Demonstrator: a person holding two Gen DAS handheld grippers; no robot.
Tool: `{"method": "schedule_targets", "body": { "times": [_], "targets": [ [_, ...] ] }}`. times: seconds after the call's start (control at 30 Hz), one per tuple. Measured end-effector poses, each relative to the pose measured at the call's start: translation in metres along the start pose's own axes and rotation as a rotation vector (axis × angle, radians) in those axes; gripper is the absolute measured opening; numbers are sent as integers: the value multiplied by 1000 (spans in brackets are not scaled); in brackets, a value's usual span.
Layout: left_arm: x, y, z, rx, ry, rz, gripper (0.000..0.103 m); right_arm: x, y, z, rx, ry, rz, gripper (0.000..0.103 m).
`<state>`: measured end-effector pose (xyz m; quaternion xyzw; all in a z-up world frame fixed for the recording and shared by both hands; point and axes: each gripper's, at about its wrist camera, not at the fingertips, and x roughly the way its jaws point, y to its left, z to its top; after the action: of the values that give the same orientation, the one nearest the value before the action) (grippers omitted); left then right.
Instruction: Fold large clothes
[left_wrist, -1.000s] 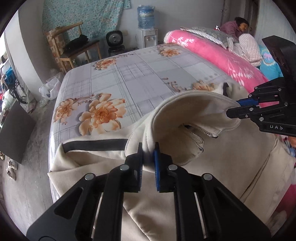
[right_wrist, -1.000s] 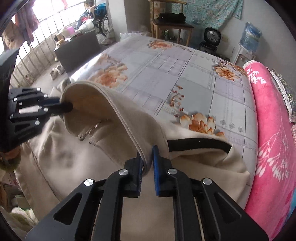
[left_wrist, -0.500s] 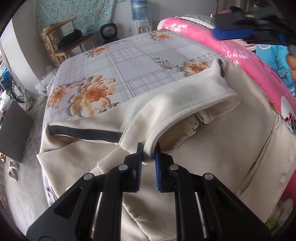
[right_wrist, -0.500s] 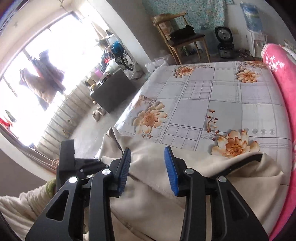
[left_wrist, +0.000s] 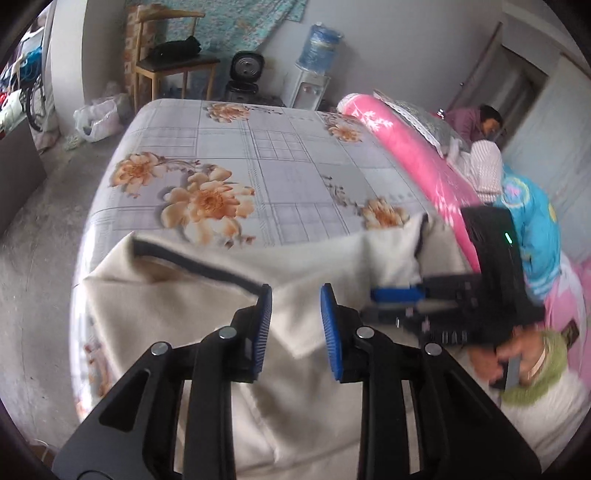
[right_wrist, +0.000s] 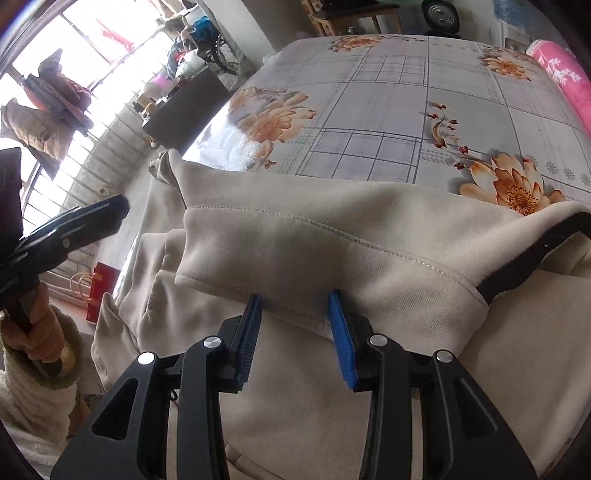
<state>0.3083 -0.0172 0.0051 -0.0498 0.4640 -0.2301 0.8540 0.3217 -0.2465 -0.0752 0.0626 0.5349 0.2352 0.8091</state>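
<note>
We see a bed (left_wrist: 266, 173) covered by a grey checked sheet (right_wrist: 388, 110) printed with orange flowers. A cream garment (right_wrist: 332, 236) with dark trim lies directly on the near part of the bed, its upper layer folded over the lower one and its stitched hem running across. A rolled pink quilt (left_wrist: 413, 158) lies along the bed's far side in the left wrist view. The bed stands on a bare concrete floor (left_wrist: 40, 229).

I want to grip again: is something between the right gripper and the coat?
Nothing visible. The right gripper is open, its jaws having just opened, and the cream coat lies directly under its fingers.
</note>
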Motion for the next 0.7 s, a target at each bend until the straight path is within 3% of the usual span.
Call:
{"method": "schedule_targets", "body": {
  "times": [0.07,0.13,0.2,0.3,0.43,0.47,0.6,0.7],
  "targets": [
    [33,-4,6,-7,66,31,30,-3,5,-3,-9,1,-36,38],
    [65,-5,1,22,151,112,31,-17,9,-3,-12,-10,-48,38],
    [71,-9,-4,74,130,141,31,-35,9,0,-15,-74,-57,38],
    [67,-12,-9,120,117,163,31,-55,-4,5,-9,-152,-143,38],
    [65,-16,-17,179,94,189,31,-15,-31,2,35,-45,-190,36],
    [65,-19,-18,196,89,199,31,-17,-28,-3,12,-85,-200,36],
    [55,-28,-24,238,82,219,35,-29,-17,-2,33,-77,-246,35],
    [51,-28,-31,259,86,211,38,-45,-4,-2,-7,-153,-260,35]
  ]
}}
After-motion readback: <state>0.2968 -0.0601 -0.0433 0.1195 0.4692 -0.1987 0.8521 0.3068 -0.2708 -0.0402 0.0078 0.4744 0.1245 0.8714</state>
